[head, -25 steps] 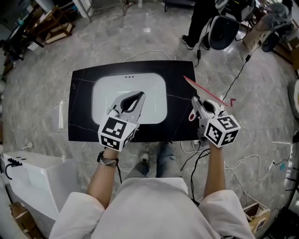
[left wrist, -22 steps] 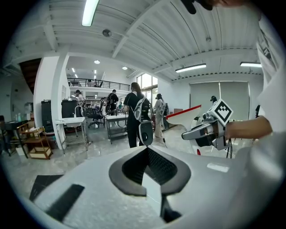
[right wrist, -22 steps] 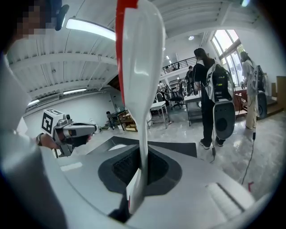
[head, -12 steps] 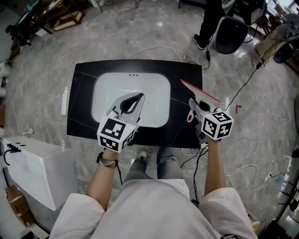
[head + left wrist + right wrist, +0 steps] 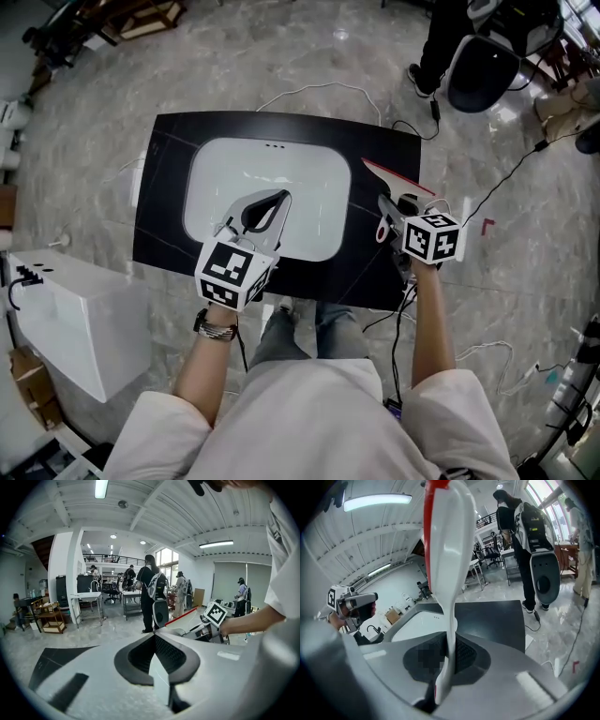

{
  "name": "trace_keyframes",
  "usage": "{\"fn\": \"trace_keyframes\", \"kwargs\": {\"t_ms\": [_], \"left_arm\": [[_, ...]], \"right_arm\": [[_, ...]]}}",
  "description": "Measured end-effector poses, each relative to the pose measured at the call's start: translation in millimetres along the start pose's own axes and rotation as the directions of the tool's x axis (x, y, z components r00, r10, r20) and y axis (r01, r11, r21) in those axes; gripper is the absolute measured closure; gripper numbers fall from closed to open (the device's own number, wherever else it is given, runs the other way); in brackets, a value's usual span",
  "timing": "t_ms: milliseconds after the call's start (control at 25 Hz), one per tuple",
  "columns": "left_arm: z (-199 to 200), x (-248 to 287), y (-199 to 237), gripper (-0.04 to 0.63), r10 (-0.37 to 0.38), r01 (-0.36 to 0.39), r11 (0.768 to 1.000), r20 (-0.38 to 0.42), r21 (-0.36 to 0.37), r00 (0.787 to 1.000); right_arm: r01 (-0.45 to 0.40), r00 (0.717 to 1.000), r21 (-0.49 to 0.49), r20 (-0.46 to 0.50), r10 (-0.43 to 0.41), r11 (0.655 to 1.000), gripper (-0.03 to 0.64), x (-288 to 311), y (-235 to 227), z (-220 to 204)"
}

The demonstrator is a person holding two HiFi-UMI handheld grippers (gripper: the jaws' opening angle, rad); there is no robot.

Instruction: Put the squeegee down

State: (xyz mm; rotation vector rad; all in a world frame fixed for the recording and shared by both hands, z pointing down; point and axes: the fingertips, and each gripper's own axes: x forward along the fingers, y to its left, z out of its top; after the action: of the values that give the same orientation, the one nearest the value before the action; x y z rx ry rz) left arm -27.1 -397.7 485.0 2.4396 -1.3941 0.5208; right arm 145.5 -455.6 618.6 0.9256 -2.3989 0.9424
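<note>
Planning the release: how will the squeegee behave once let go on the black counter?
Probably stiff and light: the squeegee has a slim white handle standing straight out of the right hand-held gripper, with no sag. The long red-edged head is likely the heavier end, so it should fall flat, not stand. It may slide a little on the smooth counter.

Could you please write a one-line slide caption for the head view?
Right claw holds a squeegee above a black counter; left claw, shut, hovers over the white sink.
</note>
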Motion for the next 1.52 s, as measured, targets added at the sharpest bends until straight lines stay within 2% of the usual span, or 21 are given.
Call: {"fn": "trace_keyframes", "kwargs": {"t_ms": [440,720,960,1080,1520], "left_arm": [[-6,8,11,0.589,0.044,-0.044,0.999,-0.016,-0.032,0.999],[-10,8,13,0.589,0.06,-0.061,0.997,-0.018,-0.052,0.998],[-14,6,11,0.589,0.058,-0.06,0.997,-0.026,-0.051,0.998],[-14,7,10,0.589,0.056,-0.057,0.997,-0.027,-0.049,0.998],[-15,5,5,0.589,0.055,-0.056,0.997,-0.028,-0.047,0.998]], "right_arm": [[-0.027,0.994,0.02,-0.109,0.029,0.999,0.595,50,-31,-21],[0.051,0.987,-0.101,-0.144,-0.066,0.994,0.592,58,-46,-24],[0.074,0.989,-0.091,-0.118,-0.084,0.993,0.59,56,-50,-25],[0.082,0.989,-0.084,-0.113,-0.091,0.993,0.545,55,-55,-25],[0.152,0.976,-0.14,-0.138,-0.171,0.978,0.495,51,-67,-27]]}}
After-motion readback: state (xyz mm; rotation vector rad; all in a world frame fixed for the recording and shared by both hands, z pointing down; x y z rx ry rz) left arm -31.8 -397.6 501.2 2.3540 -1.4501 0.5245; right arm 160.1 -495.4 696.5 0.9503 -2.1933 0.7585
